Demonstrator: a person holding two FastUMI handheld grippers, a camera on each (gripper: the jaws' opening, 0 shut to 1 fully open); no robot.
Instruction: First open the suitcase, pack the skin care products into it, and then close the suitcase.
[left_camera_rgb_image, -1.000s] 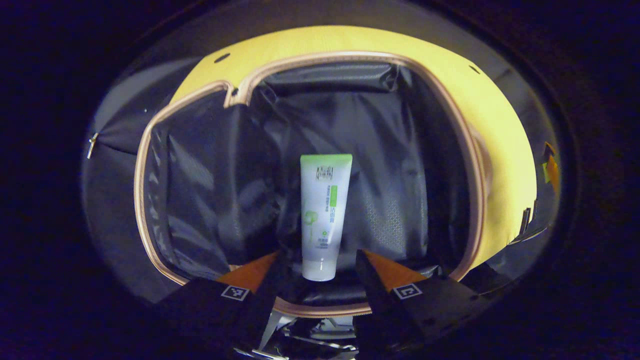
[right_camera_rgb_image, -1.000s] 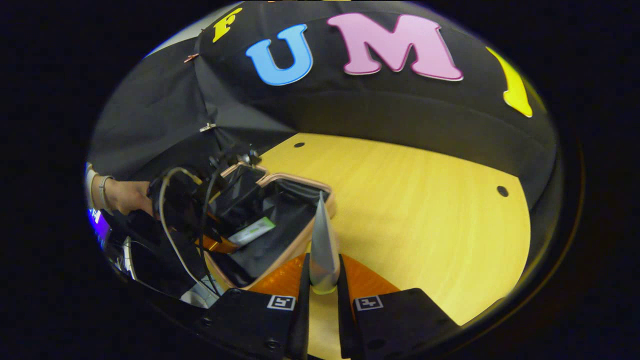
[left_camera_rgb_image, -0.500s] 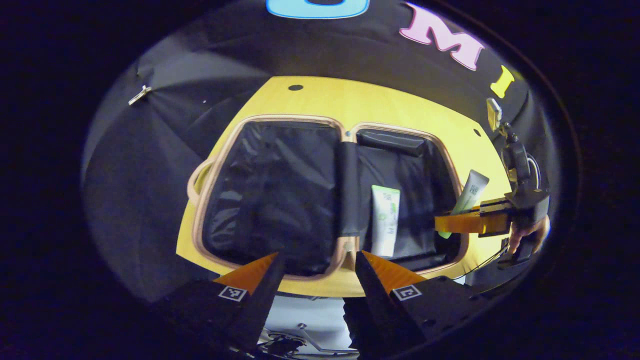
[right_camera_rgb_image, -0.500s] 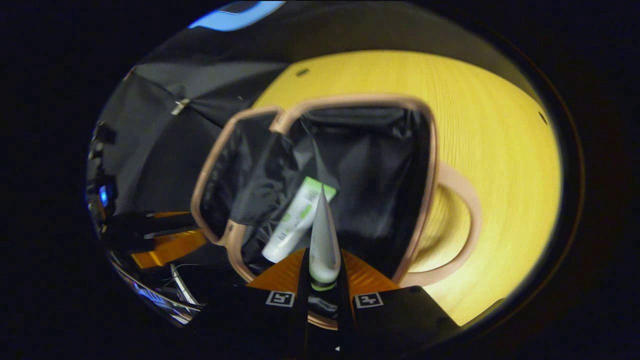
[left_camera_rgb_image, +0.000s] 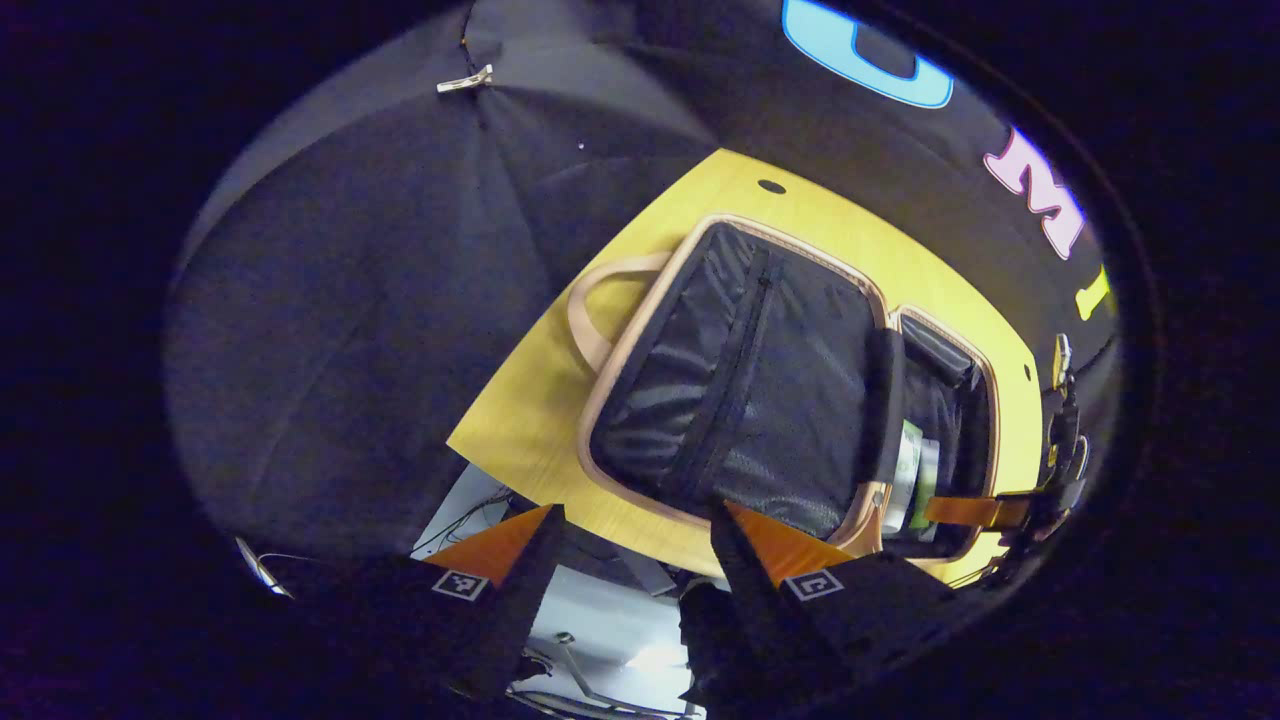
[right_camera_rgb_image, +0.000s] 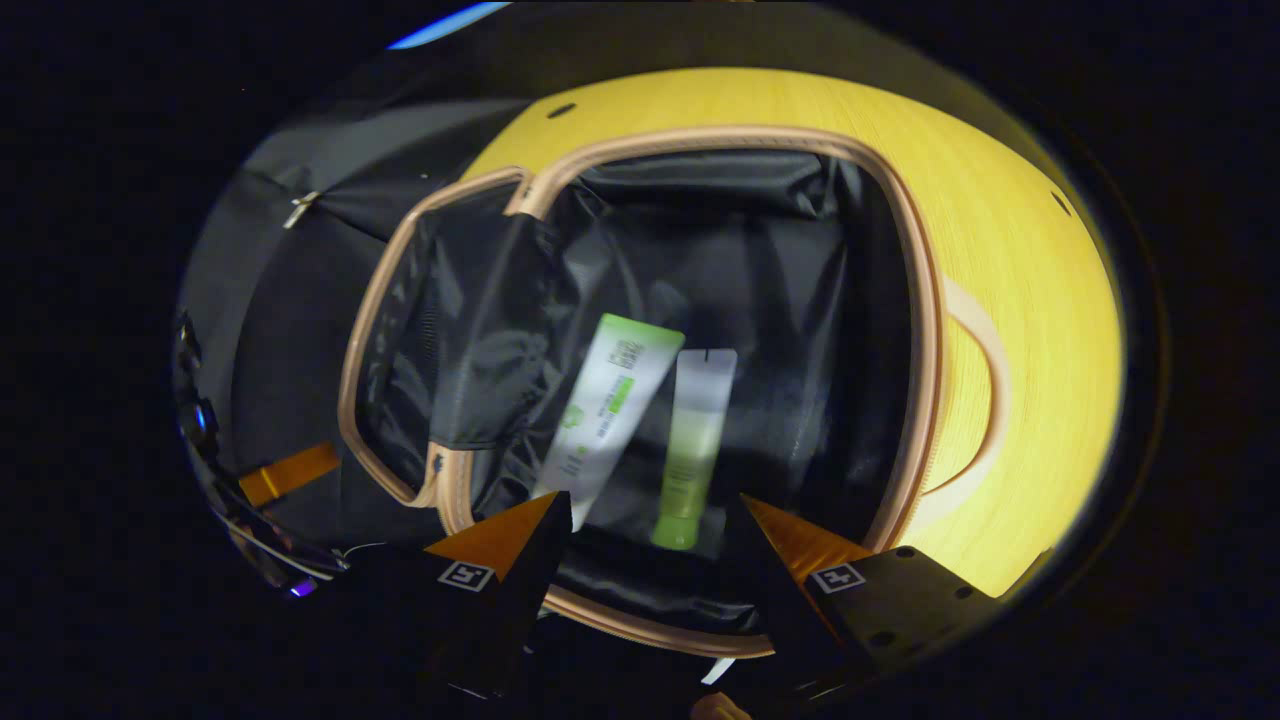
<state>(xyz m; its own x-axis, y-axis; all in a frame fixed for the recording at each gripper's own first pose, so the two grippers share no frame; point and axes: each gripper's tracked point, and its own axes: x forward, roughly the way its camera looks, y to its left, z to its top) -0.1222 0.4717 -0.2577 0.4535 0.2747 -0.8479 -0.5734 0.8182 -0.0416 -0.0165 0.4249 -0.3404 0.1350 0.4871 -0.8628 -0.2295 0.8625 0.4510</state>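
both tongs open, nothing held

the left tongs (left_camera_rgb_image: 630, 530) have their fingers spread wide with nothing between them. the right tongs (right_camera_rgb_image: 655, 520) are likewise parted and empty; far off in the left gripper view, they look level, seemingly.

Dim booth lighting in both views. The yellow tabletop (right_camera_rgb_image: 1040, 300) is the brightest surface, with glare toward 4 o'clock in the right gripper view. The suitcase lining (left_camera_rgb_image: 760, 400) shows soft sheen. Fisheye curvature bends the edges; the two tubes (right_camera_rgb_image: 690, 440) appear slightly motion-blurred.
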